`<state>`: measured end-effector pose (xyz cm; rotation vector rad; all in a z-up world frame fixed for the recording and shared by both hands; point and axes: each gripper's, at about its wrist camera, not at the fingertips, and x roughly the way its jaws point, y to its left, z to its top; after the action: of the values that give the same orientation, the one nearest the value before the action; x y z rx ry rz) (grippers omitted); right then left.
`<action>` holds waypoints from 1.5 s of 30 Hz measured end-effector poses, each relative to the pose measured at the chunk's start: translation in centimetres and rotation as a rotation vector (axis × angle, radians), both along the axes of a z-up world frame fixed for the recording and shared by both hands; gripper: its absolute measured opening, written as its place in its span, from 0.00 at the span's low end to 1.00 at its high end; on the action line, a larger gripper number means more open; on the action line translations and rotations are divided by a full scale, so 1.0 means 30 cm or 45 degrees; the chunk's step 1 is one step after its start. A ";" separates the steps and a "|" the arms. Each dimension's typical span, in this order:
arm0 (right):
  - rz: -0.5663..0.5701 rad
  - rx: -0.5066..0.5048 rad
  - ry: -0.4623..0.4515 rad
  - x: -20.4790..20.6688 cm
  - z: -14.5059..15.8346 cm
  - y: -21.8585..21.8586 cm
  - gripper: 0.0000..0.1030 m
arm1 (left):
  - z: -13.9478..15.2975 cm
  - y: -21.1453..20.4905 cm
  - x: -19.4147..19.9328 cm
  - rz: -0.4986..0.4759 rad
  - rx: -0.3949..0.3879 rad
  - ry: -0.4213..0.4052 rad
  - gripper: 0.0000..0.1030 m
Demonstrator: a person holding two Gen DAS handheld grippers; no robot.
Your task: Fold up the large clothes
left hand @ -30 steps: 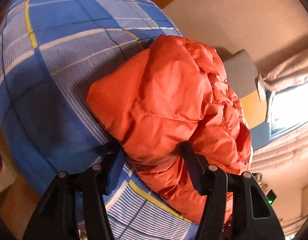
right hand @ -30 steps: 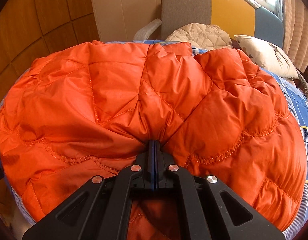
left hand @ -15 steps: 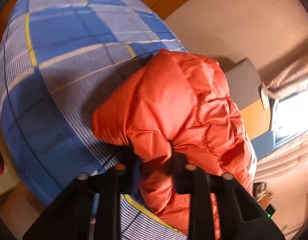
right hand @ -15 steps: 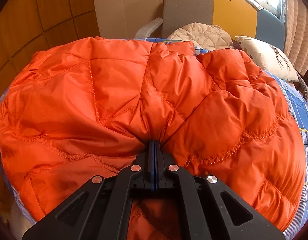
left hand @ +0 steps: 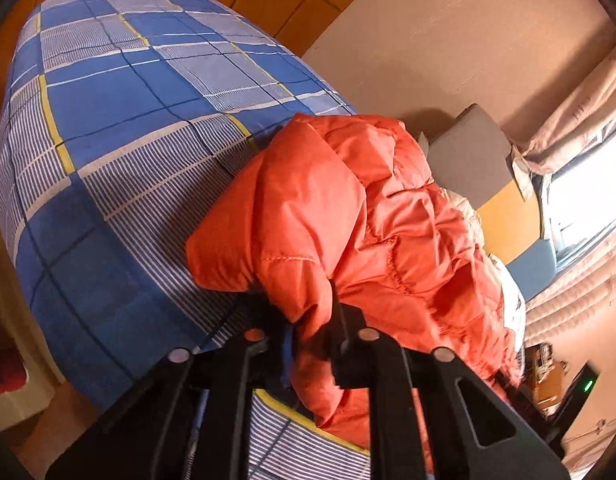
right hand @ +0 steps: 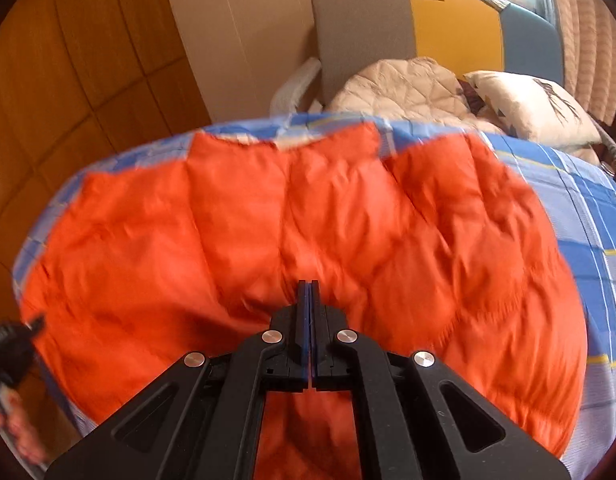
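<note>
1. My left tongs (left hand: 308,320) sit nearest in their view, pinching a bunched fold of the orange jacket (left hand: 348,232). The padding fills the gap between the pads, and the jaws are easing apart a little against that bulk. I grip here, I judge, so that this end of the jacket can be carried over as one piece.
2. My right tongs (right hand: 308,292) are clenched tight on a thin edge of the same jacket (right hand: 308,220), their jaws meeting with only fabric between them. Holding both ends lets me lift the near hem evenly, so the fold should come out straight.
3. The jacket lies spread across the bed (left hand: 107,140), its far edge resting on the blue checked sheet and its near part raised in my grips. In the right view it is blurred.
4. At the lower left of the right view a hand (right hand: 11,432) on a dark handle shows beside the jacket.
5. Beyond the bed stand a grey, yellow and blue headboard (right hand: 428,32), a cream quilted coat (right hand: 408,88) and a patterned pillow (right hand: 540,104).
6. Farthest off are wooden wall panels (right hand: 87,60) on the left and a curtained window (left hand: 588,192) on the right.
</note>
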<state>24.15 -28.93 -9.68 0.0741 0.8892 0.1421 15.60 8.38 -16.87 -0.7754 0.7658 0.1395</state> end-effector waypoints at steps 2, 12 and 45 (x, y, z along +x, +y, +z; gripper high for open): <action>0.022 -0.032 -0.004 0.052 0.008 0.034 0.00 | -0.013 0.007 -0.007 0.006 -0.024 -0.022 0.44; 0.048 -0.110 0.162 0.261 -0.162 0.076 0.00 | -0.108 0.026 0.056 -0.036 -0.279 -0.096 0.53; 0.046 -0.403 0.043 -0.210 -0.172 0.113 0.00 | 0.283 -0.191 0.021 -0.271 0.334 -0.341 0.10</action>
<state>17.86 -25.52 -14.85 -0.2352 0.9372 0.0325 16.23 2.65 -8.37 -0.4482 0.5569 -0.0548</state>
